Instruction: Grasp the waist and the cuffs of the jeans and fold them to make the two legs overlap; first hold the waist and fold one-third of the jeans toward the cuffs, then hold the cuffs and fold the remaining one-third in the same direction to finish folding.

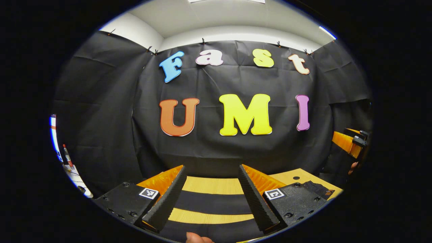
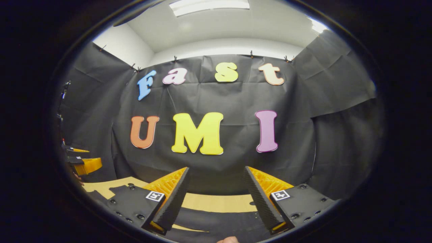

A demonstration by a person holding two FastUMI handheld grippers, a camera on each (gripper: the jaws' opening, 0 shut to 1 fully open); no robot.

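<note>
Dark jeans (image 1: 212, 202) lie across the wooden table (image 1: 212, 185) as two dark bands with a strip of wood between them, below my left gripper (image 1: 212, 166). Its fingers stand wide open and hold nothing. In the right gripper view the jeans (image 2: 216, 222) spread under my right gripper (image 2: 216, 167), which is also open with nothing between its fingers. Both grippers hover above the cloth and point at the back wall. The right gripper (image 1: 351, 143) shows far right in the left gripper view. The left gripper (image 2: 81, 163) shows far left in the right gripper view.
Black cloth walls close the booth behind and at both sides of the table (image 2: 219, 202). A small bottle (image 1: 67, 157) stands on a white surface (image 1: 76, 179) beyond the left wall. A fingertip (image 1: 197, 238) shows at the bottom edge.
</note>
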